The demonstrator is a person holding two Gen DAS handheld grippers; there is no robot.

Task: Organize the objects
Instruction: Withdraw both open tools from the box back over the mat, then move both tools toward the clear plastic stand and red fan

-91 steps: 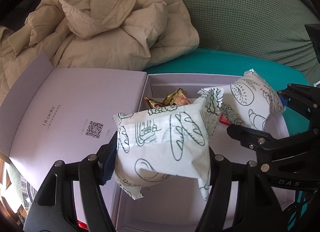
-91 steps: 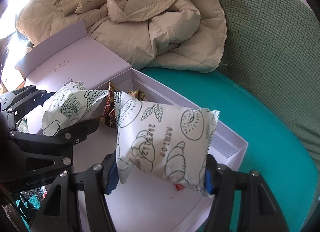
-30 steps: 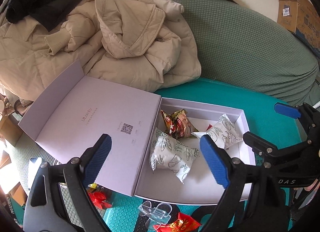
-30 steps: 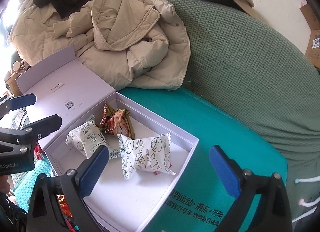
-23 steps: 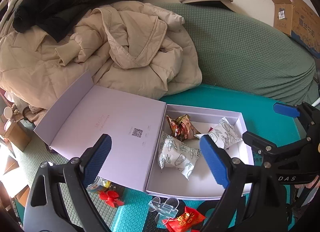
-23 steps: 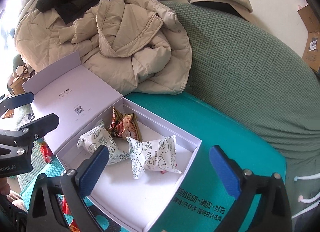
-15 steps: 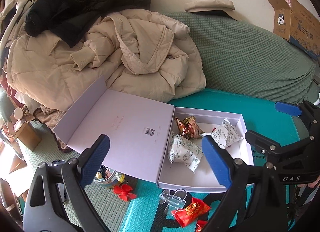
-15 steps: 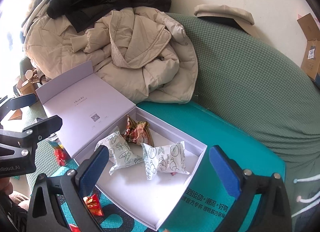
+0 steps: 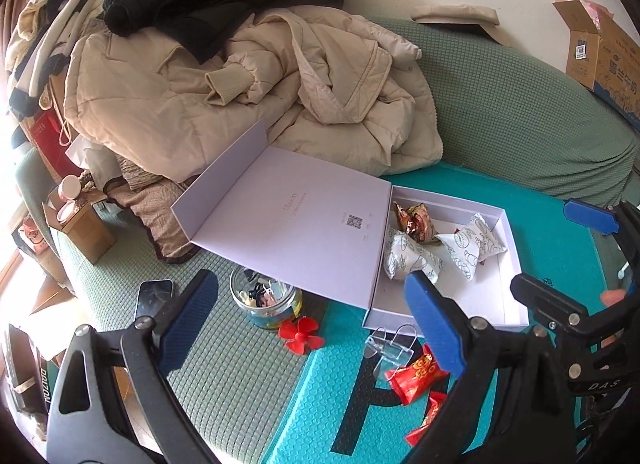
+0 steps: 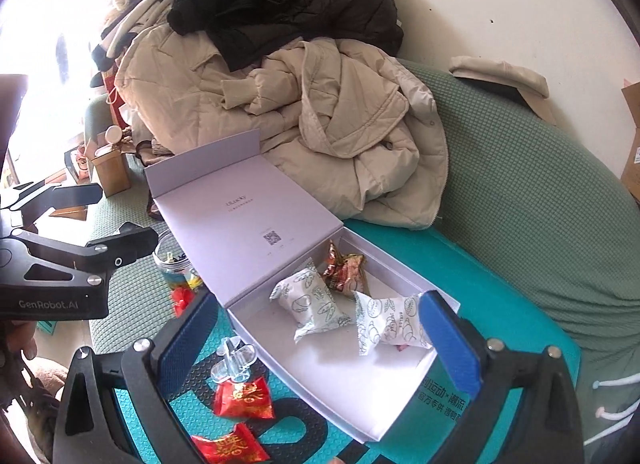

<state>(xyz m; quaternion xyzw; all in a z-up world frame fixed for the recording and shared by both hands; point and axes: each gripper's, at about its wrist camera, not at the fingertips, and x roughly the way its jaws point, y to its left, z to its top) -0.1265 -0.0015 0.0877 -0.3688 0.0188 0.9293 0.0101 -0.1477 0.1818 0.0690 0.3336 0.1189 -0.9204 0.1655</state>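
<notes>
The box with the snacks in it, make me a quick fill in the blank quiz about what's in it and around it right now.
1. The white packets lying inside the box number ____.
2. The box's lid is ____.
3. The candies on the mat just outside the box have wrappers coloured ____.
4. Both the left gripper and the right gripper are ____, holding nothing.

Missing words: two; open; red; open

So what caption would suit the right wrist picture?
Open right claw hovers above the lavender box holding two white bread packets and foil snacks; red candies wait outside.
</notes>
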